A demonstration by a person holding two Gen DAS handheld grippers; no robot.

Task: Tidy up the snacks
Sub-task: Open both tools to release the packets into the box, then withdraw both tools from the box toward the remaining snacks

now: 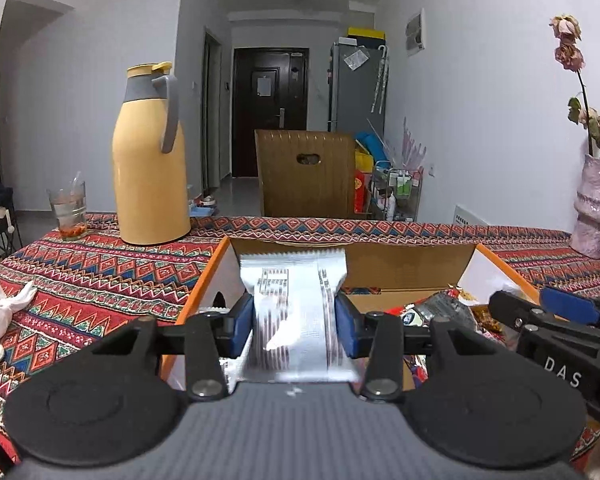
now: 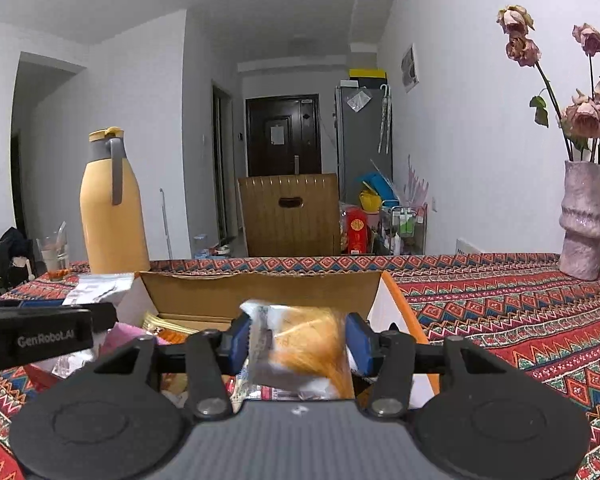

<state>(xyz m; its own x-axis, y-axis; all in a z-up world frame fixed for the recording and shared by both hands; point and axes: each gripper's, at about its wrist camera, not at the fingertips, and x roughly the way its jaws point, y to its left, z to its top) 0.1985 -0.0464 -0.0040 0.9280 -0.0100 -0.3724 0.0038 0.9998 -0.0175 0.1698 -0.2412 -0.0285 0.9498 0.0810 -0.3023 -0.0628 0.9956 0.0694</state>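
My left gripper [image 1: 295, 326] is shut on a silver snack packet [image 1: 296, 300] with dark print, held above the left part of an open cardboard box [image 1: 404, 264] with orange edges. My right gripper [image 2: 298, 344] is shut on a clear packet with an orange pastry [image 2: 304, 348], held above the right part of the same box [image 2: 260, 294]. Several other snack packets [image 1: 440, 312] lie inside the box. The right gripper shows at the right of the left wrist view [image 1: 556, 320]. The left gripper body [image 2: 40, 334] shows at the left of the right wrist view.
The box stands on a table with a red patterned cloth [image 1: 92, 280]. A yellow thermos jug [image 1: 150, 156] and a glass [image 1: 69, 210] stand at the far left. A pink vase with dried roses [image 2: 584, 224] stands at the far right. A wooden chair [image 1: 306, 172] is behind the table.
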